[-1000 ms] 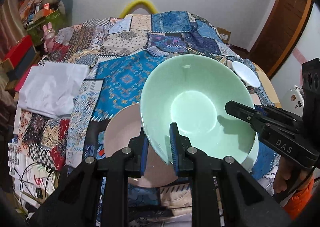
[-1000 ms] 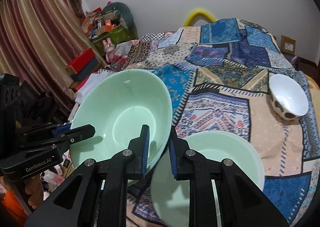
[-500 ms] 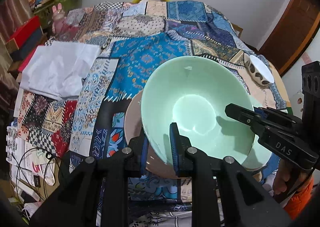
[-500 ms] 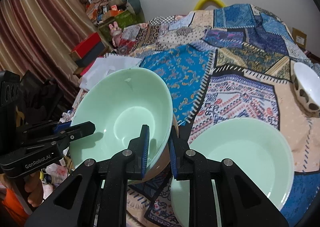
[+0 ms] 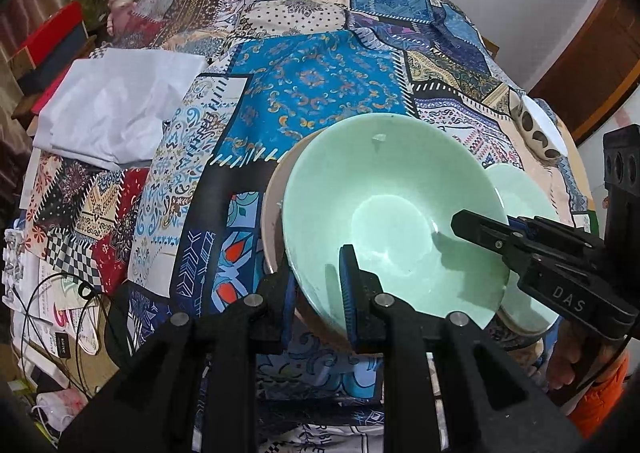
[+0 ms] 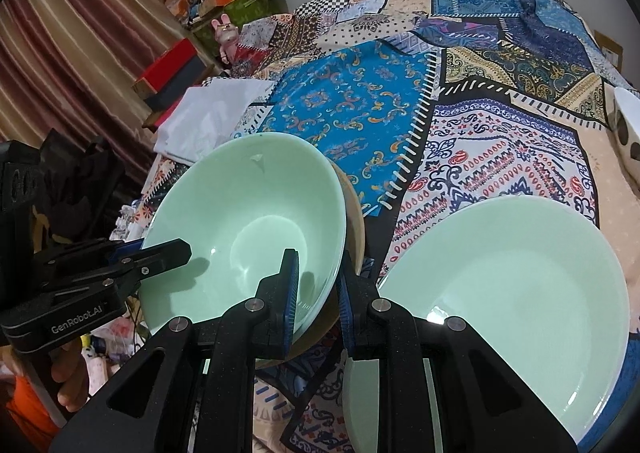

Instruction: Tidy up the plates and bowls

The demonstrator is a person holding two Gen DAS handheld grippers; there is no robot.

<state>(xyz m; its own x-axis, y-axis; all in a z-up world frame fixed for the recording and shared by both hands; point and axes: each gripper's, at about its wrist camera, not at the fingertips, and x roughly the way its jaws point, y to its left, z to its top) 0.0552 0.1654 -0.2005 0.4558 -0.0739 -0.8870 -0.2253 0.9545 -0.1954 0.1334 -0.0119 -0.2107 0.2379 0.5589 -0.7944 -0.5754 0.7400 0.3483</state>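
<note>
My left gripper (image 5: 318, 285) and right gripper (image 6: 316, 285) each pinch the rim of the green bowl (image 5: 392, 221), tilted over a beige plate (image 5: 276, 189), perhaps touching it. A green plate (image 6: 500, 293) lies just right; a white bowl (image 5: 540, 133) farther off.

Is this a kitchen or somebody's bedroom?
Probably a bedroom or living room at home, not a kitchen: a patchwork cloth covers the surface, striped curtains hang nearby, and a toy bunny sits among boxes.
</note>
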